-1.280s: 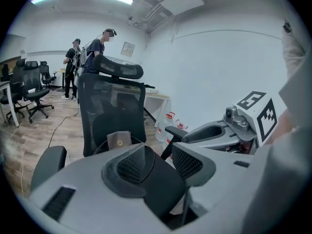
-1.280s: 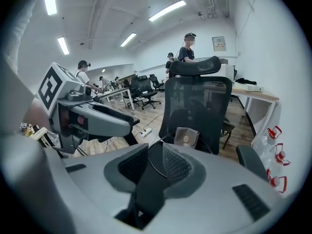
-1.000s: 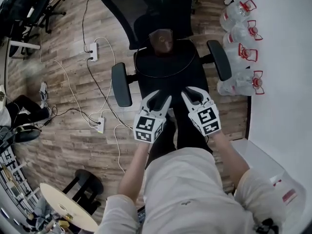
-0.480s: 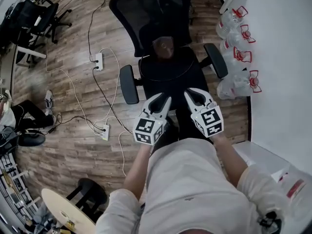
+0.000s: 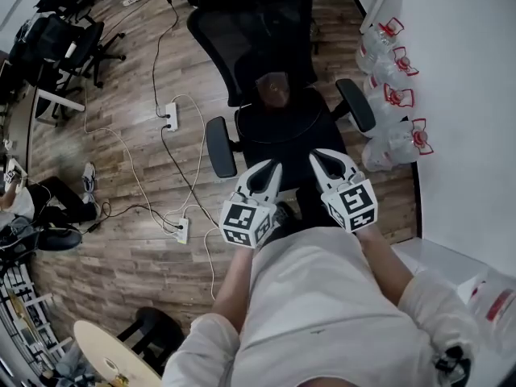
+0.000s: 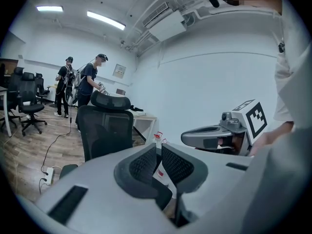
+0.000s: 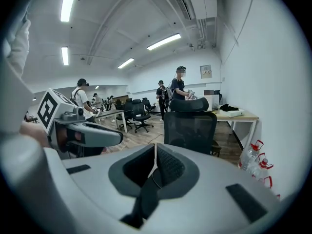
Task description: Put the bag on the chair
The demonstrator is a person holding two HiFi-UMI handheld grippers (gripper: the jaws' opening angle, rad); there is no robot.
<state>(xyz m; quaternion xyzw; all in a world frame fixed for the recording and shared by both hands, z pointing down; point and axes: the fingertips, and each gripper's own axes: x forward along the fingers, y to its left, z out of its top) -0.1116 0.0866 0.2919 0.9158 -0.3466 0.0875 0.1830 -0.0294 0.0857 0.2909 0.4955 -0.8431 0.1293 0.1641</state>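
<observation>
A black office chair (image 5: 262,31) stands in front of me. On its seat lies a black bag (image 5: 282,123) with a brown patch near the backrest, hard to tell from the dark seat. Both grippers hover side by side before the seat's front edge, apart from the bag. My left gripper (image 5: 268,168) (image 6: 159,152) has just been closing. A narrow slit remains between its pads, with nothing in it. My right gripper (image 5: 327,158) (image 7: 155,152) has also been closing, and its pads now meet on nothing. Both gripper views show the chair's backrest (image 6: 105,130) (image 7: 190,128); the seat is hidden.
Several large water bottles (image 5: 391,71) line the white wall on the right. Power strips and cables (image 5: 172,115) trail over the wooden floor to the left. More chairs (image 5: 72,39) stand at the far left, a round table (image 5: 113,353) is behind me, and people (image 6: 90,82) stand beyond.
Both grippers have come up and back toward my body, away from the seat, and their jaws have narrowed. The bag stays on the chair.
</observation>
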